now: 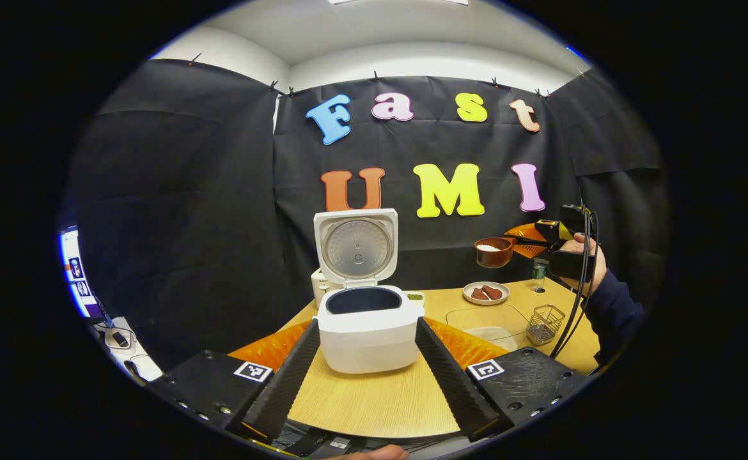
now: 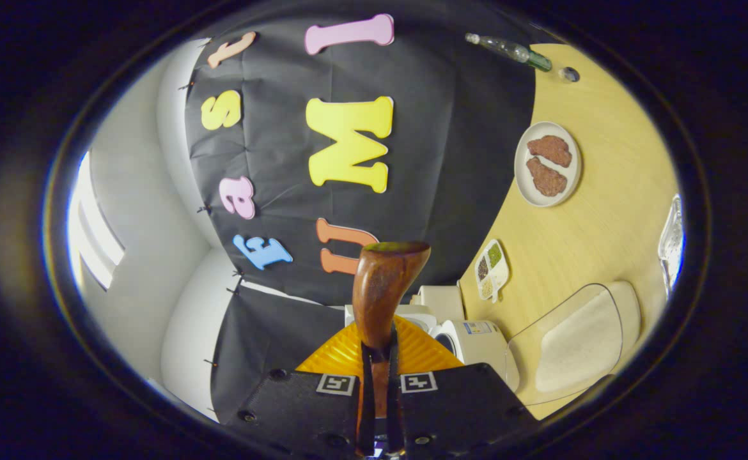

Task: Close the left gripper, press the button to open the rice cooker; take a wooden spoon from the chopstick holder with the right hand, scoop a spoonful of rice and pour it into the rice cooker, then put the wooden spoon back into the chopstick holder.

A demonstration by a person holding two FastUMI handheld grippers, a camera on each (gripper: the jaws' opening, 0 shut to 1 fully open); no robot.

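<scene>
Dark navy sleeve [image 1: 614,313], blk cables [image 1: 580,287]

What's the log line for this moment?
cooker: lid open | right gripper: shut on spoon, rice aboard | left gripper: open

Glossy white plastic rice cooker [image 1: 369,329] with a dull metal inner lid [image 1: 357,248]; polished dark wooden spoon [image 2: 383,287]; matt pale wood-grain surface [image 1: 374,399]; wire-mesh metal chopstick holder [image 1: 545,324]; matt black cloth wall [image 1: 176,211].
</scene>
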